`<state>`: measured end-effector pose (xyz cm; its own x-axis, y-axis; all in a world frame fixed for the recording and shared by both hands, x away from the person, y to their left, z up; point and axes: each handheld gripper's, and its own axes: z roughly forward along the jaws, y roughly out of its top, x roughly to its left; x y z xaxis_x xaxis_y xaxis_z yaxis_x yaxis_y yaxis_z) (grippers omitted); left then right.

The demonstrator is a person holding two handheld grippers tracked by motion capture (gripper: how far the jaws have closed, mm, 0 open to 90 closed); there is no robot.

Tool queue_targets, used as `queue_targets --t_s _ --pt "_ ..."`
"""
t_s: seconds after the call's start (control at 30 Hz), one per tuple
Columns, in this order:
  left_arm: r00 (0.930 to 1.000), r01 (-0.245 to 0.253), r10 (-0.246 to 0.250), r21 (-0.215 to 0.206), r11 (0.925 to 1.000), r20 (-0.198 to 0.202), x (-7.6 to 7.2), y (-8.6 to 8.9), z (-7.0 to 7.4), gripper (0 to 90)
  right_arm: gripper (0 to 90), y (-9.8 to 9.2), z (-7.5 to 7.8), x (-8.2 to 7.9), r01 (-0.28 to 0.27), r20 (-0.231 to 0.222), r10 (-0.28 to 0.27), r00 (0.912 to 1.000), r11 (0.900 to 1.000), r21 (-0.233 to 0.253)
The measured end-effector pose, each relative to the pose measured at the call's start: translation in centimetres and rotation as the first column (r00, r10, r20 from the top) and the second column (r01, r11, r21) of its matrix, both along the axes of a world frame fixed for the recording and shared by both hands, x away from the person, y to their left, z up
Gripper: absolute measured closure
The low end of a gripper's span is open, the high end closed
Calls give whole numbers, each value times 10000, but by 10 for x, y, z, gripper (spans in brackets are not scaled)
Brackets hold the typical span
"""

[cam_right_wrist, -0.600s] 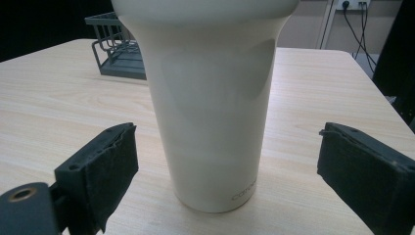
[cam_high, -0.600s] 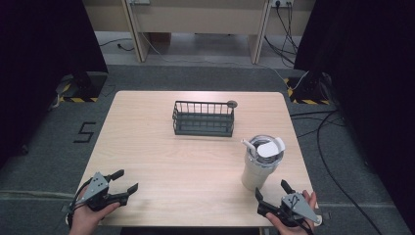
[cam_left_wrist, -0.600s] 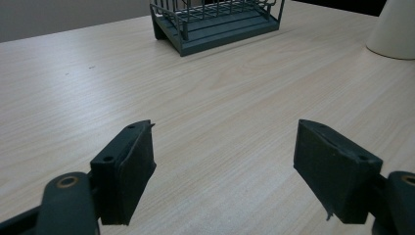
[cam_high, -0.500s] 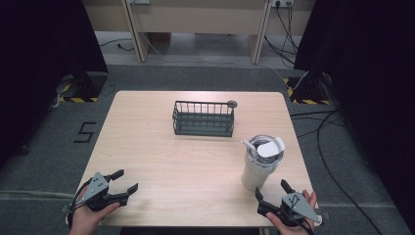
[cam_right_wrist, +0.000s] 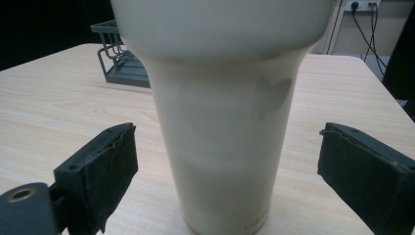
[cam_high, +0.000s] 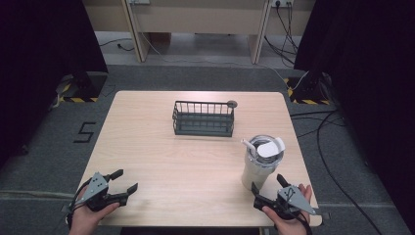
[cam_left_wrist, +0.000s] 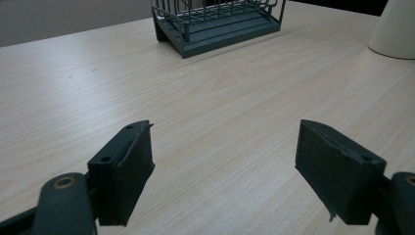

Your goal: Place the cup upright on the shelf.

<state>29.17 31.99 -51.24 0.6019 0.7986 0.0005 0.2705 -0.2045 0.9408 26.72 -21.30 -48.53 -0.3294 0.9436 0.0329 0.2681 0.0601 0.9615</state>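
Note:
A cream tumbler [cam_high: 259, 164] with a clear lid and a white straw stands upright on the wooden table [cam_high: 161, 147], near its right front corner. My right gripper [cam_high: 268, 188] is open just in front of the tumbler [cam_right_wrist: 220, 122], whose body stands between the two spread jaws without touching them. At the left front corner my left gripper [cam_high: 124, 181] is open over bare wood, with nothing between its pads [cam_left_wrist: 125, 171]. A dark wire basket [cam_high: 203, 118] sits mid-table toward the back; its lower part [cam_left_wrist: 215, 27] shows ahead in the left gripper view.
A small round grey knob [cam_high: 232, 104] sticks out at the basket's right rear corner. Cables [cam_high: 318, 122] lie on the carpet to the right of the table. Desk legs and power sockets stand beyond the far edge.

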Motion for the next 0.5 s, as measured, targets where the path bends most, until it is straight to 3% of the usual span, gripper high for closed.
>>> queue_targets --t_s 0.5 --pt "10000 38 -38 -17 10000 -17 0 0 0 209 25 9 3 26 97 250 -93 9996 9998 -168"
